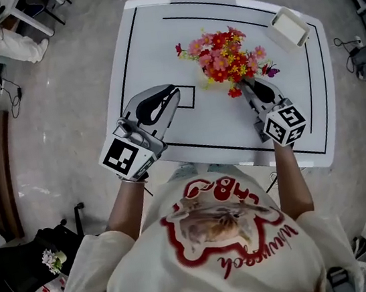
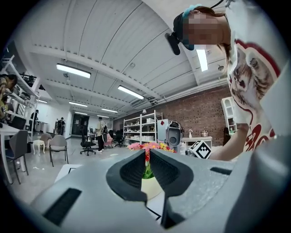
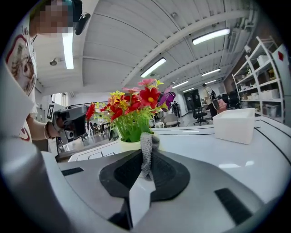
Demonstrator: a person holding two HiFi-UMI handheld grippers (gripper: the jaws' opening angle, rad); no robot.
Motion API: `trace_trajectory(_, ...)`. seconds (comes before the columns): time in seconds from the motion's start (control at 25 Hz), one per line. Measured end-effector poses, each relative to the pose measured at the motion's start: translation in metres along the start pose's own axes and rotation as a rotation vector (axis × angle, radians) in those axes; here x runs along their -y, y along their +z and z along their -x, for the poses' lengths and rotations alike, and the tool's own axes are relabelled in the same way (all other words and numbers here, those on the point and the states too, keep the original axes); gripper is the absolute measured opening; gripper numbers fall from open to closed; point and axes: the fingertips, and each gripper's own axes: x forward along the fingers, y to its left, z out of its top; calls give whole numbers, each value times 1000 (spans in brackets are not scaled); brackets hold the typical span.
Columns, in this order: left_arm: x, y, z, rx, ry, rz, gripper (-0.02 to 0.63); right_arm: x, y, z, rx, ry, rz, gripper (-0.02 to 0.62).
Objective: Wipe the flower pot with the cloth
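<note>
The flower pot is cream; in the head view it is hidden under its red, pink and yellow flowers (image 1: 228,58) at the table's middle back. The pot's wall shows in the right gripper view (image 3: 128,145) and between the jaws in the left gripper view (image 2: 150,187). My right gripper (image 1: 249,87) is shut on a grey knitted cloth (image 3: 145,148), whose end stands up just in front of the pot. My left gripper (image 1: 172,95) hangs level to the left of the pot, well apart from it, jaws closed together and holding nothing.
The white table (image 1: 157,58) bears black marking lines. A white box (image 1: 290,28) sits at its back right corner. Round the table are a grey floor, chairs, shelves and people far off in the room.
</note>
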Motion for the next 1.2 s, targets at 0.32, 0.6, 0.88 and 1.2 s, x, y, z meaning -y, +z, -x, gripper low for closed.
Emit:
trace_trajectory(0.32,-21,-5,20,18,-41,57,34,-8,-3,-1,31,-143,-28,43)
trace_trajectory(0.6,-29,-13,32,10,-86,74,34,-16,-5,-1,57,-235,-41,43)
trace_trajectory(0.88,-47,-6,39,68,-88,145,34,-26,-6,-2,69,-277,-44,44)
trace_trajectory(1.2,-52,-14,43,52,-101,142,34,-36,-8,-3,97,-342,-61,44)
